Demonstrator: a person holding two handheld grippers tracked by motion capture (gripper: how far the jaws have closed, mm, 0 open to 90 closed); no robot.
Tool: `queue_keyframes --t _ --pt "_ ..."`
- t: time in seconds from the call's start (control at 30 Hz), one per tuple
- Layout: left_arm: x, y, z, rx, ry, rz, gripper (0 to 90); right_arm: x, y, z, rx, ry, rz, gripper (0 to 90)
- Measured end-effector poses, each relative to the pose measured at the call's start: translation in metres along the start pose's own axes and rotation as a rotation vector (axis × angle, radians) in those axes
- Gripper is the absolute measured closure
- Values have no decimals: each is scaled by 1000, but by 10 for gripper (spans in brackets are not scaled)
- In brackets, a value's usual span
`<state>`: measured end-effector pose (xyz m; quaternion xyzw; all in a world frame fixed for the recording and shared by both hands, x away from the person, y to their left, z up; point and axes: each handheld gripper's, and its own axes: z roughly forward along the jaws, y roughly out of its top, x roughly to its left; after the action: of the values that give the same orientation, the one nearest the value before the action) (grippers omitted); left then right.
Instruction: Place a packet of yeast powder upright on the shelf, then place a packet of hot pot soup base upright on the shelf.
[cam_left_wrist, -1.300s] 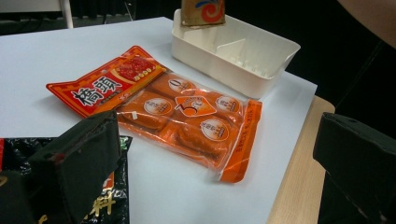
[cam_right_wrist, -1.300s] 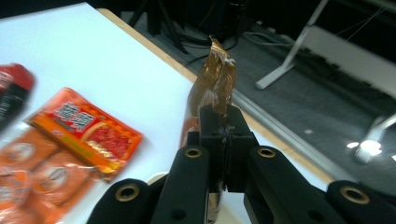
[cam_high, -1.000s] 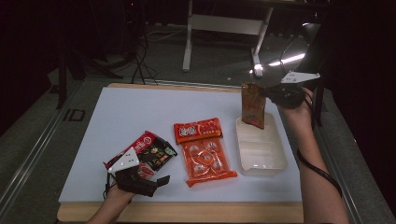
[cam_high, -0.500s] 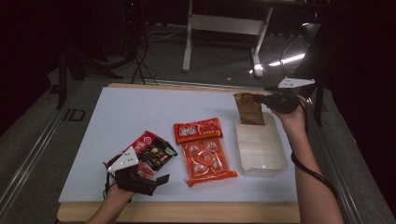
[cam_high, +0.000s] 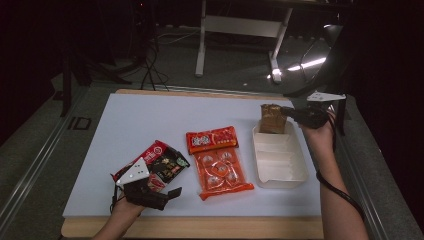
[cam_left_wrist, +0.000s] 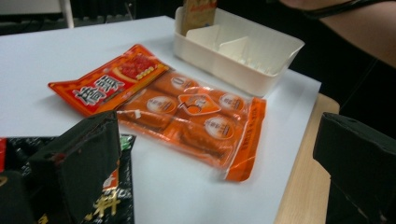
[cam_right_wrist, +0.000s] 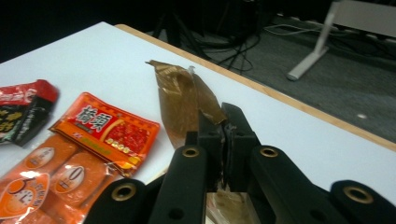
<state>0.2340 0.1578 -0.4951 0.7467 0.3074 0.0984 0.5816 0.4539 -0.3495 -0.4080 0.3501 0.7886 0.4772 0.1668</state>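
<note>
My right gripper (cam_high: 289, 114) (cam_right_wrist: 222, 122) is shut on the top edge of a brown snack packet (cam_high: 272, 119) (cam_right_wrist: 180, 95). The packet hangs upright at the far end of a white divided tray (cam_high: 278, 163) (cam_left_wrist: 243, 51), its bottom in the far compartment. An orange sausage pack (cam_high: 218, 161) (cam_left_wrist: 177, 112) lies flat at mid table. A red and black snack packet (cam_high: 162, 159) lies to its left. My left gripper (cam_high: 162, 196) (cam_left_wrist: 217, 126) rests open at the front left, one jaw over that packet's corner and nothing between the jaws.
The white mat ends at a wooden table edge (cam_high: 200, 227) right by my left gripper. The tray's two nearer compartments hold nothing. A metal stand (cam_high: 240, 30) and cables are on the floor beyond the table.
My right gripper has carried the brown packet to the left and down, from beyond the tray into its far end. The left gripper has not moved.
</note>
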Motion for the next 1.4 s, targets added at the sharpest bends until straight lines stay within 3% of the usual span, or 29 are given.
queue_keyframes --t 0.07,0.17,0.33,0.43,0.5,0.6,0.7,0.87,1.0,1.17,1.4 --pt "0 0 -1 -12 -1 -6 16 -1 0 -3 17 -40 -7 835" --pt "0 2 -2 -10 -5 -17 40 0 1 -6 16 -57 -9 789" --pt "1 5 -5 26 3 -51 44 7 11 -19 -13 -97 -44 671" --pt "2 5 -5 44 11 -51 41 13 20 -28 -40 -122 -39 610" --pt "3 5 -5 45 6 -59 39 20 26 -34 -53 -123 -40 602" --pt "3 5 -5 52 15 -48 39 30 33 -39 -29 -139 -65 557" --pt "2 6 -6 52 22 -34 39 41 39 -46 -44 -136 -70 506" --pt "2 6 -8 54 41 -18 39 62 43 -59 -105 -141 -55 350" --pt "7 8 -13 43 58 -31 42 85 37 -61 -107 -160 -52 249" --pt "16 9 -19 51 57 -68 42 109 22 -61 -131 -99 -16 130" --pt "31 11 -31 72 75 -62 77 140 -2 -60 -136 -10 11 114"
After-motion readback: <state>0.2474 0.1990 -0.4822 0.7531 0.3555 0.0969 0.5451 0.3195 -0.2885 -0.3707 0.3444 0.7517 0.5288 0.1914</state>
